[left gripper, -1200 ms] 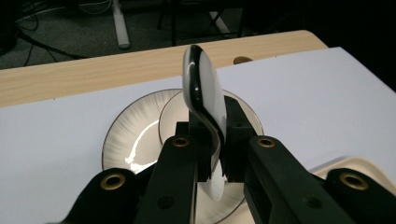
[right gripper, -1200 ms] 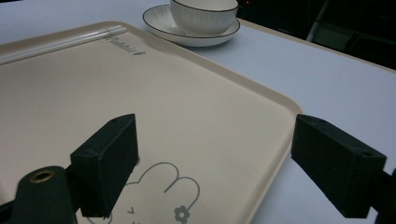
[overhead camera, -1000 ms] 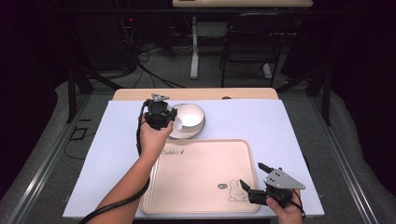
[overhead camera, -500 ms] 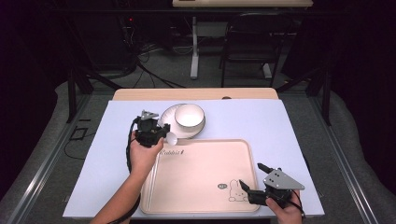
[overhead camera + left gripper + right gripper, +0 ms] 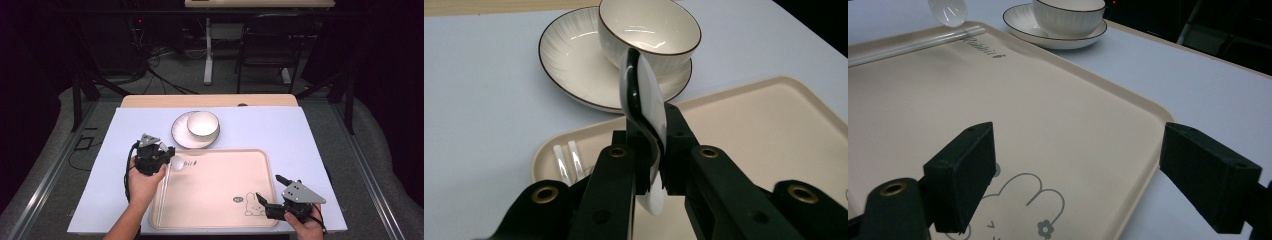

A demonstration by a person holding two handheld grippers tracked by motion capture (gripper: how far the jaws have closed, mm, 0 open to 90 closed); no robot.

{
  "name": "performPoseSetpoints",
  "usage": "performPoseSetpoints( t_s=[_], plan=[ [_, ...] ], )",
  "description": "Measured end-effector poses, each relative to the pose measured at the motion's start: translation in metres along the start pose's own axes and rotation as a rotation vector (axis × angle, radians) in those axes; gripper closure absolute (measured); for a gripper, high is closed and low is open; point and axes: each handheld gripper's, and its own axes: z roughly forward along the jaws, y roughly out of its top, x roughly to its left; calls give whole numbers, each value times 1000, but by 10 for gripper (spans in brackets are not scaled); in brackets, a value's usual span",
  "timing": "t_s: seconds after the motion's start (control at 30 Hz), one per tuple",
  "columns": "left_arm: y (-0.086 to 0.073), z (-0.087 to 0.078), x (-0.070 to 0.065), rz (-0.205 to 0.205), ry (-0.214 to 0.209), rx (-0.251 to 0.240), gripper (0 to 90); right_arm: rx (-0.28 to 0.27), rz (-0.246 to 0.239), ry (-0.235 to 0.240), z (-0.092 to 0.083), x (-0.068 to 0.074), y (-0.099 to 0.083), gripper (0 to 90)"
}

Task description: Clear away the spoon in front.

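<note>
left gripper [image 5: 651, 165] is clamping a white spoon [image 5: 644, 100] and carrying it over the tray [image 5: 215, 200] corner, next it probably needs lowering onto the tray, right gripper [image 5: 1078, 175] is waiting wide open at the tray edge

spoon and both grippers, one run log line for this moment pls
left gripper: shut on spoon, over tray corner | right gripper: open, straddling tray edge | bowl: on saucer
</note>
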Motion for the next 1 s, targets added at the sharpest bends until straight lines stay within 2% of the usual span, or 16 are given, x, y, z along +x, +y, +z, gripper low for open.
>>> performPoseSetpoints(
  t_s=[0.07,0.37,0.87,1.0],
  plan=[
    [-4,-3,-1,2,8,-3,851,1,1,-1,0,0,0,146],
    [-25,-12,1,-24,-11,15,851,2,1,-1,0,0,0,146],
    [-45,-23,-8,11,-17,62,851,5,0,-3,0,0,0,146],
    [-47,-25,-9,4,-23,78,851,5,2,-2,0,0,0,146]
  ],
)
